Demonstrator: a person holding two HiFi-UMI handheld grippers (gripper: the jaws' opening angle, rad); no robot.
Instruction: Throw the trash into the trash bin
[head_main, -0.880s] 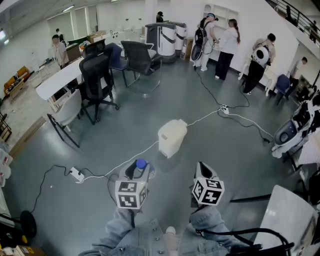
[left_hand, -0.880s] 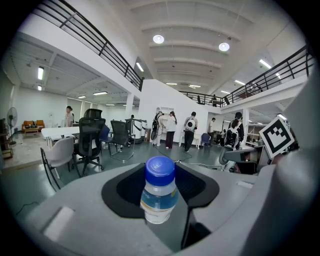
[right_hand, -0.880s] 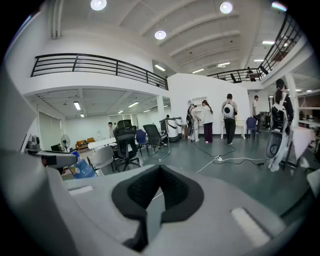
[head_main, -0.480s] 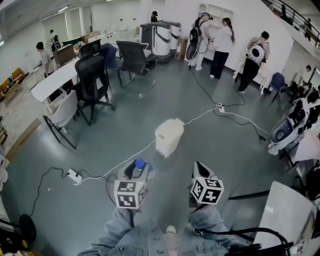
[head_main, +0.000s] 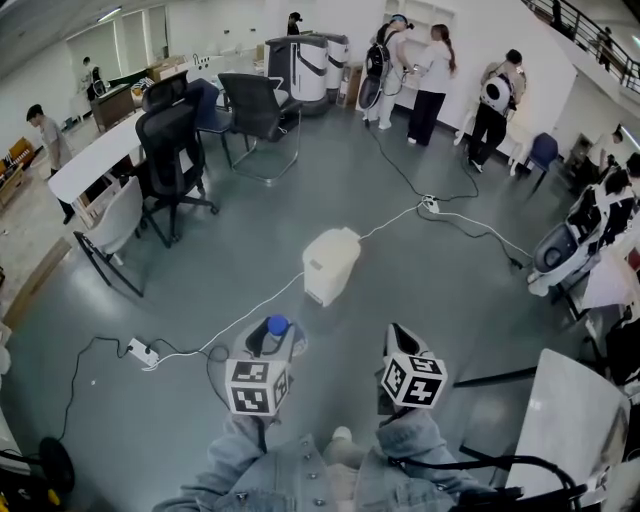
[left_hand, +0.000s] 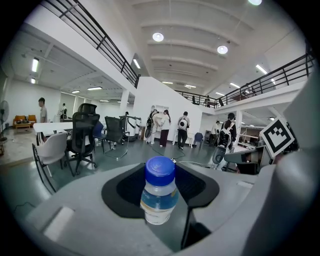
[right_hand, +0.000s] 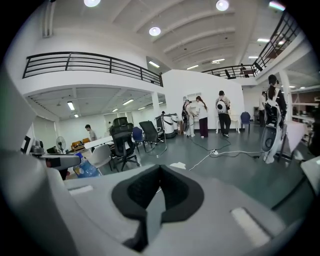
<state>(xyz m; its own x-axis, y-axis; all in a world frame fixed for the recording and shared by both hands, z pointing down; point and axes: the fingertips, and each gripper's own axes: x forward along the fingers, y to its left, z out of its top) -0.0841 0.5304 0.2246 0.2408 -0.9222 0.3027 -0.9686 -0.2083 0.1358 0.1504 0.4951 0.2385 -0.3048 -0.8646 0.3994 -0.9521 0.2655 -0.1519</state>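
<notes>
Nearest us, denim sleeves (head_main: 262, 468) behind both tools.

Left gripper (head_main: 272, 342): jaws partly open and clamped on a clear bottle (left_hand: 159, 196) with a blue cap, which stands upright between the pads.

Right gripper (head_main: 401, 342): jaws brought together, nothing between them.

Beyond, on the grey floor (head_main: 200, 260), we list a white cable (head_main: 250, 316) and the white trash bin (head_main: 332, 264), well apart from the bottle.

Farther off: black office chairs (head_main: 170, 160) and standing people (head_main: 432, 70) by the far wall.
</notes>
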